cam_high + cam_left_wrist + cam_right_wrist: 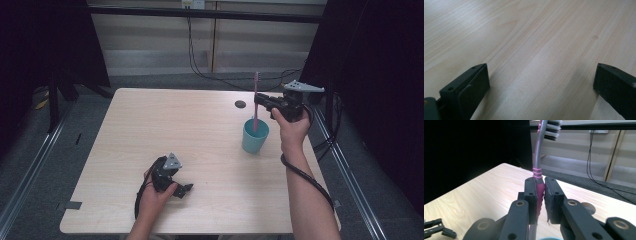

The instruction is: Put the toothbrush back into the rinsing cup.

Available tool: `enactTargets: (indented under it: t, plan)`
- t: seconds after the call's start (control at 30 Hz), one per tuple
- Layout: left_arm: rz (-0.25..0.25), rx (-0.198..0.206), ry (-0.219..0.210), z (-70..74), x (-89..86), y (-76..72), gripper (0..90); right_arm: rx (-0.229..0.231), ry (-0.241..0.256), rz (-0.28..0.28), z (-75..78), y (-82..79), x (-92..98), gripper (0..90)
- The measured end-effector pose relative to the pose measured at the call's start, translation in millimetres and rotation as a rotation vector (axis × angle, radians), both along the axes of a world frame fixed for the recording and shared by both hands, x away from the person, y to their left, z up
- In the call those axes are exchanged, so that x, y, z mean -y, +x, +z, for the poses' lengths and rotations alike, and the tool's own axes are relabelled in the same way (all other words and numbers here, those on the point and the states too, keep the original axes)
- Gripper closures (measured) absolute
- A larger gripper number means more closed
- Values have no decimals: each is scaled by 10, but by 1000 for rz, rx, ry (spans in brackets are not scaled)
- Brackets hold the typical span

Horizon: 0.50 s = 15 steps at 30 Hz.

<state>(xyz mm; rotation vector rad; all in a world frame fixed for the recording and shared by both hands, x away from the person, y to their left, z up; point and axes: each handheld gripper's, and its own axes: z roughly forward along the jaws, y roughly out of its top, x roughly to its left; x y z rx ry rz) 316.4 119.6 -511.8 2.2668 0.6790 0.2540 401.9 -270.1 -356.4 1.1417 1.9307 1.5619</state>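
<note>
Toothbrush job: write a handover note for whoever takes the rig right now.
Right gripper: shut on the toothbrush, clamped on the pink handle, head up.
Left gripper: open, holding nothing, low over the bare table at the near left.
Things: the toothbrush stands upright with its lower end inside the blue cup, which sits at the table's right side.
Done: the brush is gripped and in the cup.
Left: I cannot tell whether it is going in or coming out. If going in, open the jaws and back off; if coming out, lift straight up so the cup does not tip.
</note>
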Motion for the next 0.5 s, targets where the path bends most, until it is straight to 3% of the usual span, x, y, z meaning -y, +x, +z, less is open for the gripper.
enactTargets:
  t: [0.5]
  plan:
    - [2, 0, -2, -1, 2, -3, 2, 19, -23, -45, -161, -10, 25, 812]
